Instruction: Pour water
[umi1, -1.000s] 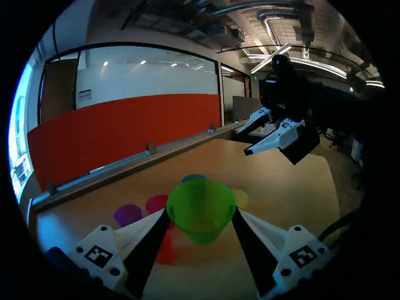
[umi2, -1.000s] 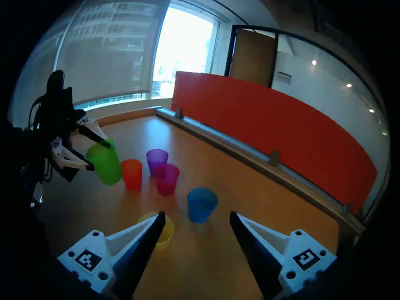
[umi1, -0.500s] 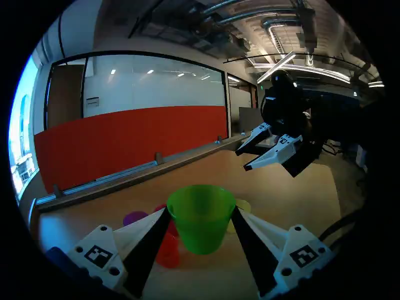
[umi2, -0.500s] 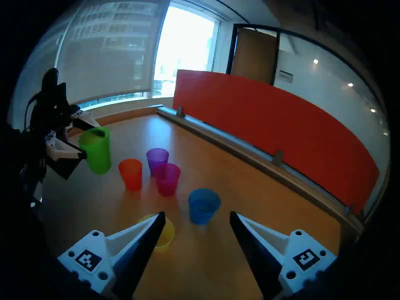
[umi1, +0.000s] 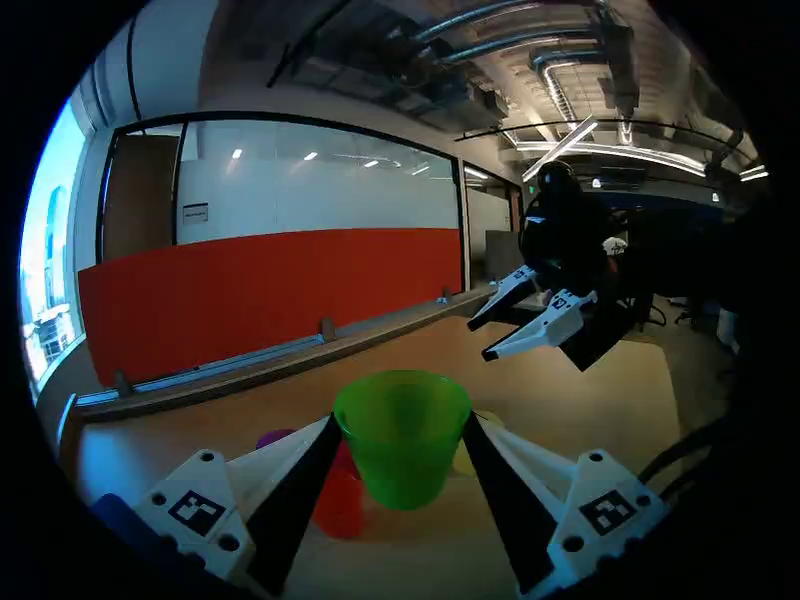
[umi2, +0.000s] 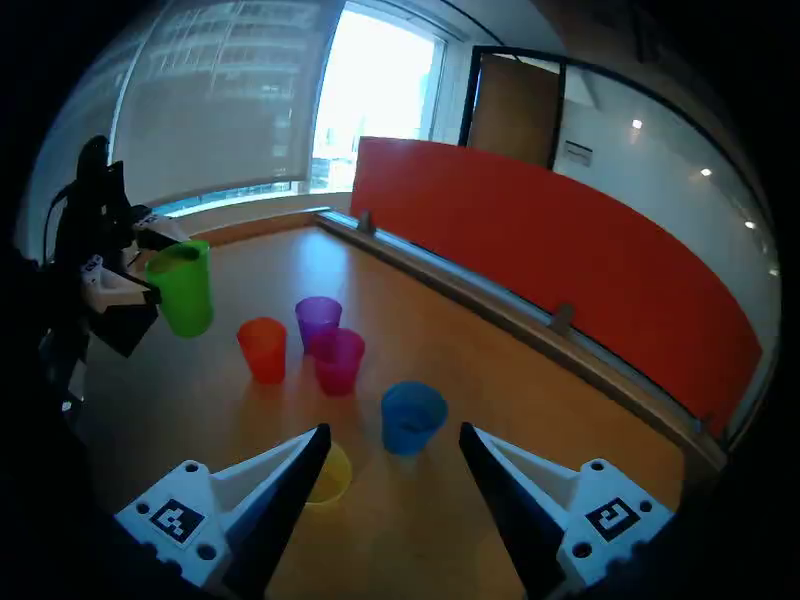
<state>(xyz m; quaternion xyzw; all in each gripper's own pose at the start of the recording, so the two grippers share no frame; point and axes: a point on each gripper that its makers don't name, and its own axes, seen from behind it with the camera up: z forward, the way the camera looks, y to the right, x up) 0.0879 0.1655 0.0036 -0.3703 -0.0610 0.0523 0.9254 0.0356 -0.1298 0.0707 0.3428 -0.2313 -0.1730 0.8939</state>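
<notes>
left claw (umi1: 400, 420) grips green cup (umi1: 402, 455) | right claw (umi2: 393, 428) spread, empty | blue cup (umi2: 412, 418) ahead

green cup (umi1: 402, 435) | orange cup (umi2: 263, 349) | purple cup (umi2: 318, 322) | magenta cup (umi2: 338, 360) | blue cup (umi2: 412, 417) | yellow cup (umi2: 332, 476) | surface (umi2: 510, 400) kinda honey-brown wood | panel (umi2: 560, 250) bright red

Up comes the translucent green plastic cup (umi2: 181, 288) in the left claw (umi2: 168, 268)! A second ago it was leaning right beside the orange plastic cup (umi2: 263, 348), low over the wooden worktop (umi2: 430, 300). Now it's upright, higher, and pulled clear of the orange one. In the left gripper view the cups on the worktop have sunk behind the green cup, the purple plastic cup (umi1: 270, 437) just peeking out, and the right claw (umi1: 478, 340) sits lower in that view.
</notes>
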